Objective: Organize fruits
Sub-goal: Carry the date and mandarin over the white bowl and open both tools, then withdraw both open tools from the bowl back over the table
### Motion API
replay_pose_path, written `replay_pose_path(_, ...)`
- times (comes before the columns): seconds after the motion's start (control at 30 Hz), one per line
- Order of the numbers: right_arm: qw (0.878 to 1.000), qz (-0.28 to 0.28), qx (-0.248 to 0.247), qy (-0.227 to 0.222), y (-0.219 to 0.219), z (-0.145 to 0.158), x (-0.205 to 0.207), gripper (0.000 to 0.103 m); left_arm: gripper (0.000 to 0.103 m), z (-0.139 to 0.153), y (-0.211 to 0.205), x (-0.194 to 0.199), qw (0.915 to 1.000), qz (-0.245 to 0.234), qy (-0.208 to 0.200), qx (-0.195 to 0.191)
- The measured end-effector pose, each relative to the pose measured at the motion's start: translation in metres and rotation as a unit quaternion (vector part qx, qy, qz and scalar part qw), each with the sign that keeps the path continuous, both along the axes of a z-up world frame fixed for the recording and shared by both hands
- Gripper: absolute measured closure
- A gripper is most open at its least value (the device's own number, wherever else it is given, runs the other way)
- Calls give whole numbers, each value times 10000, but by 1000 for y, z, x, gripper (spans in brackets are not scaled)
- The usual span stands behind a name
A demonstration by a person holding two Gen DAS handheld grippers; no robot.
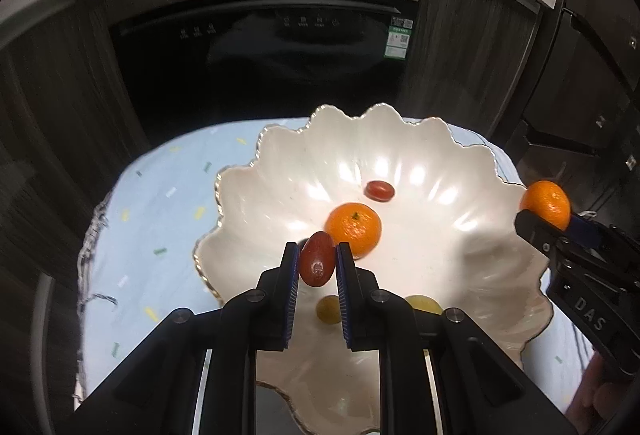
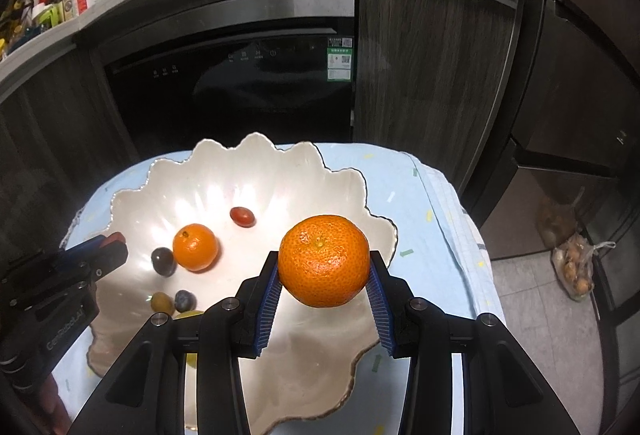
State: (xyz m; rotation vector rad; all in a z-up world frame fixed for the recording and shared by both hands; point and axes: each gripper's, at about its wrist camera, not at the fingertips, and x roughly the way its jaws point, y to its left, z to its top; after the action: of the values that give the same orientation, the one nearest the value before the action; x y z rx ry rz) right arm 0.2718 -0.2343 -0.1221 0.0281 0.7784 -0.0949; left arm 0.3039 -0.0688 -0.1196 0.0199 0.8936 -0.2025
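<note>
A white scalloped bowl [image 1: 460, 163] [image 2: 224, 175] stands on a light blue cloth. In it lie a mandarin [image 1: 353, 230] [image 2: 195, 246], a small red tomato [image 1: 379, 190] [image 2: 242, 216], a dark grape [image 2: 163, 261], a blue grape [image 2: 185, 300] and green grapes [image 1: 329, 309] [image 2: 162, 302]. My left gripper [image 1: 317, 262] is shut on a red oval fruit [image 1: 317, 264] above the bowl's near side. My right gripper [image 2: 324, 275] is shut on a large mandarin [image 2: 324, 260] [image 1: 546, 204] over the bowl's right rim.
The blue cloth [image 1: 160, 219] [image 2: 424, 219] covers a small table in front of a black built-in appliance [image 1: 256, 51] [image 2: 232, 87]. Dark cabinets stand at both sides. A plastic bag of produce [image 2: 576, 267] lies on the floor at the right.
</note>
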Motion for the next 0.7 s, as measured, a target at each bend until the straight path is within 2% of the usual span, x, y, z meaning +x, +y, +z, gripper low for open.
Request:
replay_pose_path(0.03, 10000, -4, -6, 2, 0, 0, 1, 60, 80, -1, -1, 0, 10000, -10, 28, 18)
replay_pose_path(0.07, 10000, -9, -18, 10, 0, -1, 1, 60, 71, -1, -1, 0, 10000, -6, 22, 41)
replay_pose_path(0.13, 10000, -28, -31, 41, 0, -1, 2, 60, 57, 0, 0, -1, 10000, 30, -15, 36)
replay_pose_path(0.27, 9999, -99, -44, 128, -1, -2, 3, 59, 42, 4, 4, -2, 9999, 97, -72, 36)
replay_pose_path(0.33, 9998, -145, -71, 100, -1, -1, 2, 54, 37, 6, 5, -3, 9999, 74, -84, -8)
replay_pose_path(0.37, 9998, -176, -104, 33, -2, 2, 0, 44, 34, 8, 6, -5, 9999, 73, -110, 14)
replay_pose_path(0.43, 9994, -239, -193, -175, -2, 10, -6, 30, 29, 13, 6, -8, 9998, 80, -185, 77)
replay_pose_path(0.47, 9992, -240, -207, -236, -2, 13, -8, 27, 26, 15, 7, -9, 9997, 91, -219, 97)
replay_pose_path(0.57, 9991, -228, -215, -280, -1, 21, -10, 27, 17, 24, 8, -13, 9992, 160, -329, 145)
replay_pose_path(0.7, 9989, -228, -211, -352, 1, 31, -16, 27, 13, 36, 11, -20, 9985, 227, -460, 165)
